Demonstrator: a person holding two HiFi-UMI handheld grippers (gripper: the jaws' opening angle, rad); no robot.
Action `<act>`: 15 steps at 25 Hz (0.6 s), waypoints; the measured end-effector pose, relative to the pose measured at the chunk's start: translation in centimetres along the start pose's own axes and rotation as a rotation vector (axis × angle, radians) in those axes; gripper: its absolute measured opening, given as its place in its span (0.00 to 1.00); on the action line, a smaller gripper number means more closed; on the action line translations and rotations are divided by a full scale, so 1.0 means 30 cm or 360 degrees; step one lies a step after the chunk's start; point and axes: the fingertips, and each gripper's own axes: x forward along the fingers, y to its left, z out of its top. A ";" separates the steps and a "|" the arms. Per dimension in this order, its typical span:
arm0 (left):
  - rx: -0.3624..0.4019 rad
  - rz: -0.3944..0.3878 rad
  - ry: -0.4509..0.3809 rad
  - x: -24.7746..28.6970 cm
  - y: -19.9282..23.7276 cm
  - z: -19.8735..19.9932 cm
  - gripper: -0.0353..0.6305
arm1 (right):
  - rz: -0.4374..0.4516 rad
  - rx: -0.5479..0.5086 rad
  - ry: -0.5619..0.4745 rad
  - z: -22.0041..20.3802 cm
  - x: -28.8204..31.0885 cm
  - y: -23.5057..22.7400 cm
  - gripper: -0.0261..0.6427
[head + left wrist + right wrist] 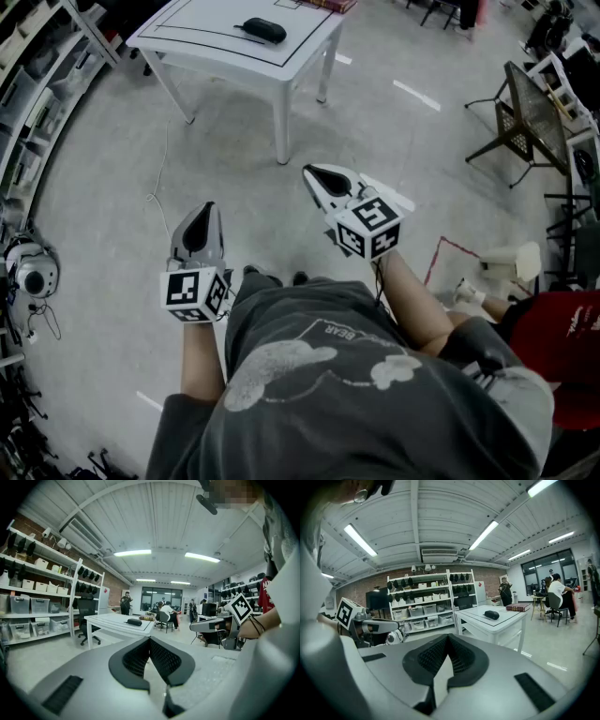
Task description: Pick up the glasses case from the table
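Observation:
A dark oval glasses case (pixel 262 30) lies on the white table (pixel 206 42) at the top of the head view, well ahead of both grippers. It also shows as a small dark case (pixel 134 621) in the left gripper view and as the case (pixel 491 615) in the right gripper view. My left gripper (pixel 200 217) is held in the air over the floor, jaws shut and holding nothing. My right gripper (pixel 317 175) hovers nearer the table leg, jaws together with nothing between them. Each gripper's pads (pixel 150 657) (pixel 446 656) meet at the tips.
A red book (pixel 518 607) lies at the table's far corner. Shelving with bins (pixel 424 606) lines the left wall. A dark chair (pixel 525 117) stands at the right, and cables and gear (pixel 28 272) lie at the left. Several people (pixel 165 612) are at the far end.

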 end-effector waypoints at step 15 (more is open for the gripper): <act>0.0030 0.0013 0.0032 0.046 -0.081 0.008 0.06 | -0.0022 0.0039 -0.0025 -0.020 -0.076 -0.108 0.04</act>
